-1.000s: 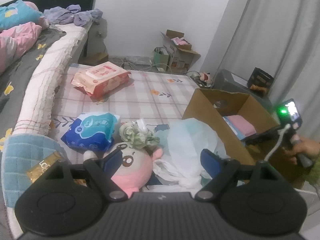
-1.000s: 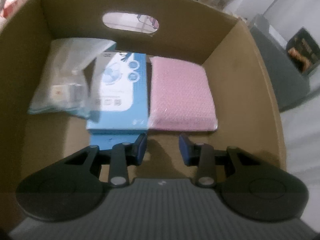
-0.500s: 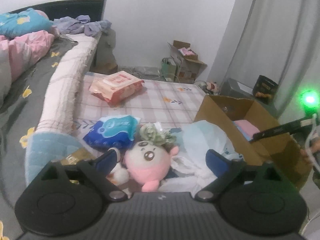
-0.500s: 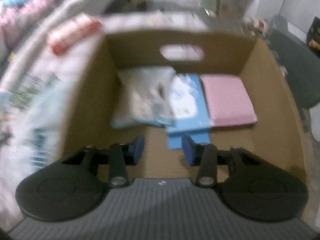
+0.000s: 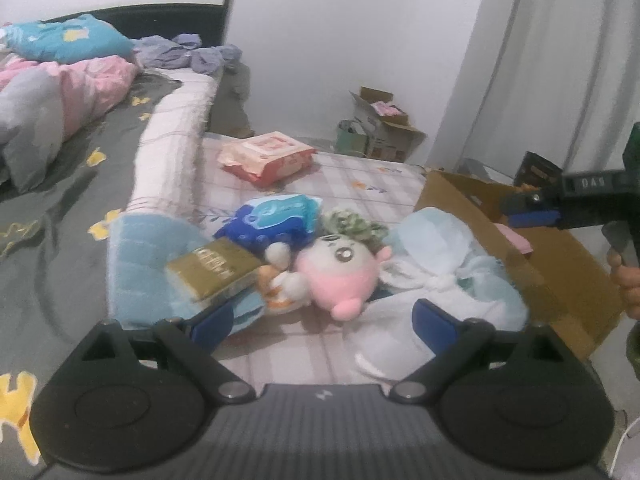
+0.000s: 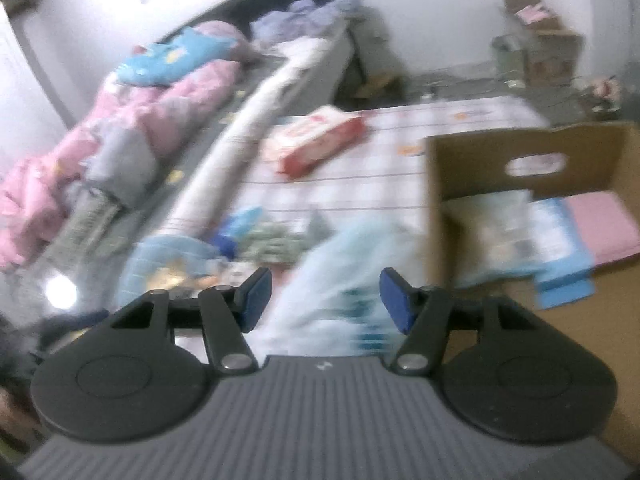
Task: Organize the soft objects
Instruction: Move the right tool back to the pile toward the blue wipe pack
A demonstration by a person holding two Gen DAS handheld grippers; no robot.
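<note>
On the plaid mat lie a pink round plush, a blue wipes pack, a gold packet on a light blue towel, a pale blue plastic bag and a red tissue pack. My left gripper hangs wide open just short of the plush, nothing between its pads. My right gripper is above the pale bag, left of the cardboard box; its jaws are opening and hold nothing. The box holds a pink pack and a blue pack.
A bed with pink and blue bedding borders the mat on the left. Open cartons stand by the far wall, and curtains hang at the right. A hand grips the right tool's handle beside the box.
The left gripper drew back from the plush and opened slightly wider. The right gripper rose out of the box, swung left toward the mat, and its jaws spread apart.
</note>
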